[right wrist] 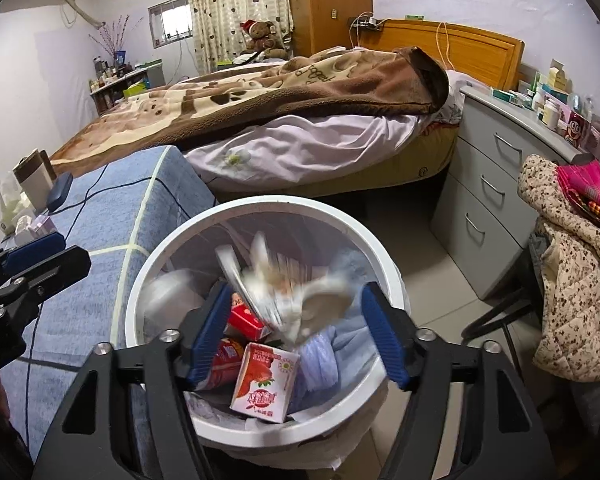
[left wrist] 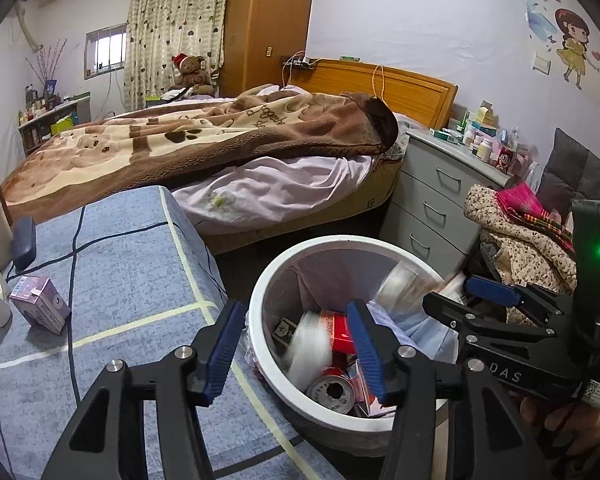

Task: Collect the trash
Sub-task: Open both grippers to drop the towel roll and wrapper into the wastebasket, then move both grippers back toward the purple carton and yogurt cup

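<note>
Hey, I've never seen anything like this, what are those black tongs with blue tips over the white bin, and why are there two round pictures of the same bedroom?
Those are two hand-held grippers, tongs a person squeezes, each with a fisheye camera looking along its fingers. That gives two round pictures.

One picture comes from the left gripper; the right gripper shows at its right edge. The other picture comes from the right gripper.

Both hang over a white trash bin lined with a bag. Both stand open and grip nothing. Blurred pale wrappers are in mid-air inside the bin, apparently falling.

In the bin lie a red strawberry milk carton, a can and other packaging.

Beside the bin is a surface under a blue cloth. On it lie a small purple carton, a dark blue case and a cable.
</note>
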Available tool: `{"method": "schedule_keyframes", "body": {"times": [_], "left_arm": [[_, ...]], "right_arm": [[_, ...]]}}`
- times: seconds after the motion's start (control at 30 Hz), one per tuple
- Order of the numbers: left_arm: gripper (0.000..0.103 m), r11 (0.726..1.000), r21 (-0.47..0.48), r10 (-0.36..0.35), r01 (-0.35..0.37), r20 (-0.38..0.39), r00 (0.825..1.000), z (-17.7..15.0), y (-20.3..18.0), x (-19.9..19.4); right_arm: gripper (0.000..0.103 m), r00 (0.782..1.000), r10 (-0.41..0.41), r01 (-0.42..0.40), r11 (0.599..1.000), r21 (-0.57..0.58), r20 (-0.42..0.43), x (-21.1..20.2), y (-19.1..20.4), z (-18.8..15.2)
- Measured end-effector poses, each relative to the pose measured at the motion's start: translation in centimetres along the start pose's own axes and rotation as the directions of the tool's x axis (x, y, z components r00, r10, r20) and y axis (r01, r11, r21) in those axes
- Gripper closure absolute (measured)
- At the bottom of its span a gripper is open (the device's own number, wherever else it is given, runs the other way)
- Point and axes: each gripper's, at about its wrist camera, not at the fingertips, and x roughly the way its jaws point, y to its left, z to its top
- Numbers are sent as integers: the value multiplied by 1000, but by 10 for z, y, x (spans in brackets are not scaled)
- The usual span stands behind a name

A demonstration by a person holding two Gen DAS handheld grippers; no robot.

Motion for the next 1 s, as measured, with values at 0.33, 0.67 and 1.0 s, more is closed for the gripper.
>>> {"method": "schedule_keyframes", "body": {"times": [0.33,0.67,1.0], "left_arm": [[48,999,-30,38,-38,11,999,-3,19,-13],[48,993,-81,94,-91,43,995,-9,52,-44],[46,968,-171,197,-183,70,978,-18,110,-78]], "right_arm": [[30,1000,11,-11,1000,2,17,-4,9,4],[30,997,67,-65,997,-37,46,-7,36,9],[30,972,214,-209,976,-64,92,-7,74,13]]}}
